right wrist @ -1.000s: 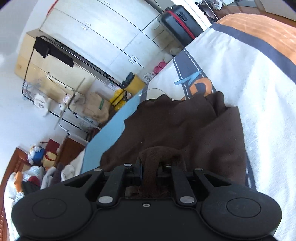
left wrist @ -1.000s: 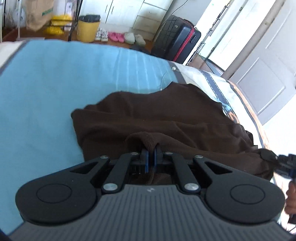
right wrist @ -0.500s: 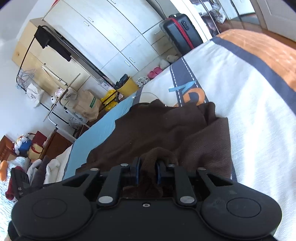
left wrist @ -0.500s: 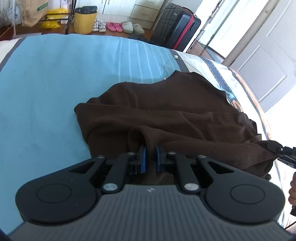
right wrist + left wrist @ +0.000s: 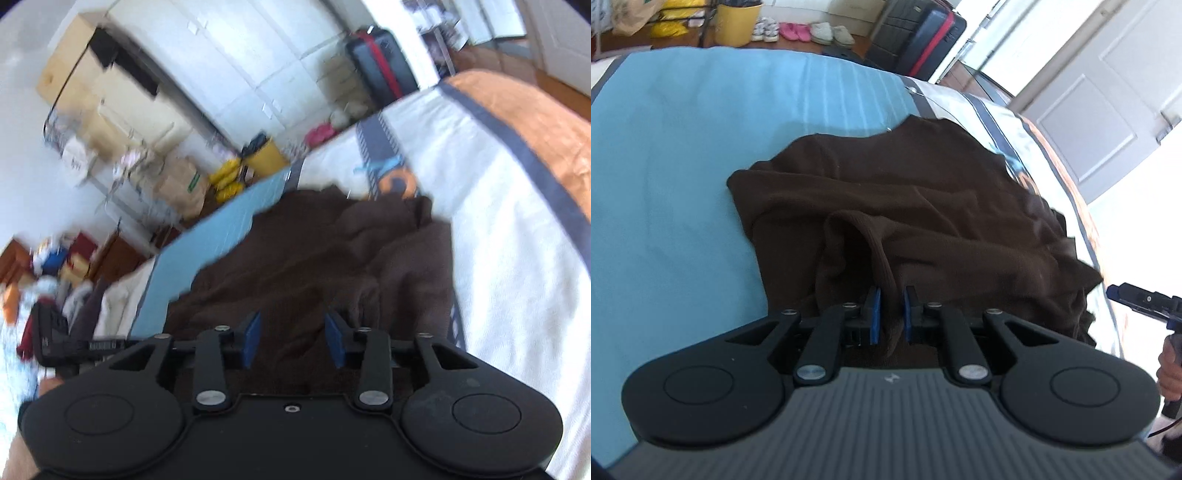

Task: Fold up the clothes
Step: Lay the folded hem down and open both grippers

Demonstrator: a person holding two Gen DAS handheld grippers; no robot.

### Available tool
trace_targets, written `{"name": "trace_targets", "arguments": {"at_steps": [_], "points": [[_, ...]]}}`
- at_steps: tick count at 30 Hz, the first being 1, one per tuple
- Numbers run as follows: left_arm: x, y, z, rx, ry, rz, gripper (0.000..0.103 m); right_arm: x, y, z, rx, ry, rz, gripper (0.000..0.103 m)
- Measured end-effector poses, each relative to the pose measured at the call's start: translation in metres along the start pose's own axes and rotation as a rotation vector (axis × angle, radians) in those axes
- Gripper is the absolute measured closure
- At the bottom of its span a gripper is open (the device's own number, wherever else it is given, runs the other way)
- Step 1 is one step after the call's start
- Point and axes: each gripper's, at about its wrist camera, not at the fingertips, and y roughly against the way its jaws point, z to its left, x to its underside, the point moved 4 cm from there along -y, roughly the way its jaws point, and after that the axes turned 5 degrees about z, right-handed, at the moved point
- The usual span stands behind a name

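Observation:
A dark brown sweater [image 5: 923, 206] lies crumpled on the bed, half on the blue sheet [image 5: 683, 147] and half on the white and orange cover [image 5: 498, 221]. My left gripper [image 5: 891, 302] is at the sweater's near edge. Its blue pads are shut on a raised ribbed fold of the cloth. My right gripper [image 5: 293, 325] hovers over the sweater [image 5: 295, 251] at its right side. Its jaws are opening, with the blue pads wide apart and no cloth pinched between them. In the left wrist view the right gripper's tip [image 5: 1115, 291] shows just off the sweater's right edge.
Beyond the bed's far end stand a black and red suitcase [image 5: 916, 40], a yellow bin [image 5: 738, 22] and several shoes [image 5: 812, 31]. A white door [image 5: 1108, 110] is at the right. White wardrobes [image 5: 258, 55] and a paper bag [image 5: 181, 184] line the far wall.
My right gripper has opened and let go of the sweater fold it held, then drawn up and back. My left gripper's pads have eased slightly apart but the fold stays between them.

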Motion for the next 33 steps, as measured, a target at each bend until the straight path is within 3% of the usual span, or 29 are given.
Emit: {"name": "trace_targets", "arguments": {"at_steps": [1,3,5,6,10,13,14,18,21,25,29,32,33], "points": [[0.001,-0.001,-0.005,-0.009,-0.032,0.003,0.088,0.003,-0.008,0.003,-0.006,0.014,0.051,0.048],[0.007,-0.002,-0.019,-0.071,-0.15,-0.007,0.065,0.015,-0.031,0.009,-0.034,0.026,0.153,0.048],[0.016,-0.006,-0.036,-0.161,-0.303,-0.022,0.055,0.026,-0.055,0.017,-0.042,0.044,0.224,0.049],[0.02,-0.01,-0.042,-0.192,-0.358,-0.02,0.055,0.029,-0.064,0.022,-0.014,0.08,0.235,0.049],[0.017,-0.029,-0.043,-0.204,-0.358,0.015,0.055,0.02,-0.079,0.033,0.106,0.197,0.173,0.049],[0.009,-0.047,-0.038,-0.354,-0.412,-0.003,0.055,0.005,-0.078,0.027,0.176,0.217,0.091,0.049],[0.006,-0.05,-0.04,-0.366,-0.425,-0.01,0.054,0.002,-0.078,0.024,0.21,0.233,0.062,0.049],[-0.003,-0.041,-0.047,-0.379,-0.437,-0.094,0.055,-0.015,-0.078,0.015,0.324,0.318,-0.045,0.049],[-0.01,-0.021,-0.049,-0.371,-0.428,-0.203,0.054,-0.046,-0.064,0.01,0.279,0.24,-0.159,0.049],[-0.021,-0.006,-0.042,-0.284,-0.342,-0.27,0.054,-0.078,-0.057,-0.006,0.214,0.169,-0.247,0.049],[-0.024,-0.01,-0.037,-0.187,-0.31,-0.226,0.054,-0.081,-0.052,-0.024,0.181,0.129,-0.224,0.049],[-0.013,-0.016,-0.052,-0.201,-0.453,-0.187,0.054,-0.074,-0.045,-0.025,0.17,0.221,-0.162,0.046],[-0.009,-0.017,-0.057,-0.167,-0.495,-0.177,0.053,-0.069,-0.042,-0.021,0.166,0.249,-0.138,0.044]]}}
